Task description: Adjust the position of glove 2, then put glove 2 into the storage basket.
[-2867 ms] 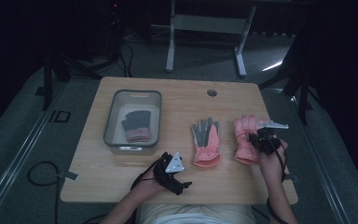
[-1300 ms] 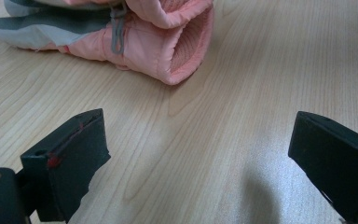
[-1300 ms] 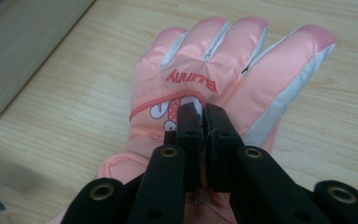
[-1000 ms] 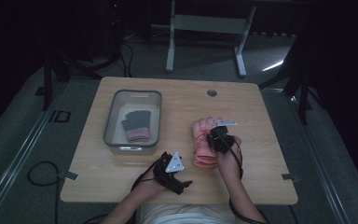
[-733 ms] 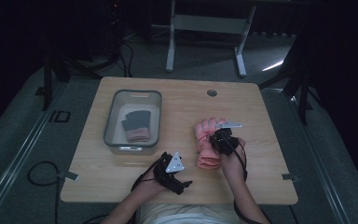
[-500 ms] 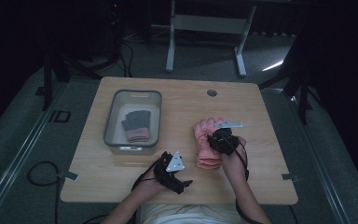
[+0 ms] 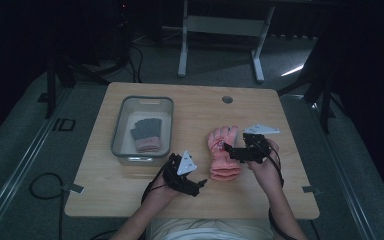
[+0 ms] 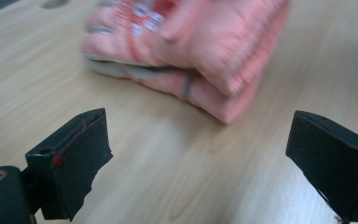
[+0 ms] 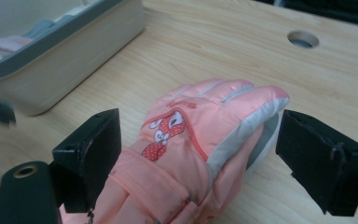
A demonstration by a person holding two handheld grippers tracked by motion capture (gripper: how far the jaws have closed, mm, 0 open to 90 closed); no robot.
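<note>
Two pink gloves [image 7: 223, 152] lie stacked on the wooden table [image 7: 190, 105], the top one palm-down with a cartoon patch [image 9: 168, 133]. My right gripper [image 7: 231, 149] hangs over the stack's cuff end, open, a jaw on either side of the top glove [image 9: 200, 140] without pinching it. My left gripper [image 7: 199, 185] rests near the front edge, open and holding nothing. It points at the stack's cuffs [image 8: 214, 51], a short way off.
A grey-rimmed plastic bin [image 7: 120, 125] stands at the left, holding another pair of gloves [image 7: 145, 134] with grey palms and pink cuffs. A round cable hole [image 7: 227, 99] sits near the table's far edge. The bin's wall [image 9: 70, 70] is close on the right gripper's left.
My right gripper carried the right-hand pink glove leftward and laid it on the other one, then let go. The left gripper has stayed put.
</note>
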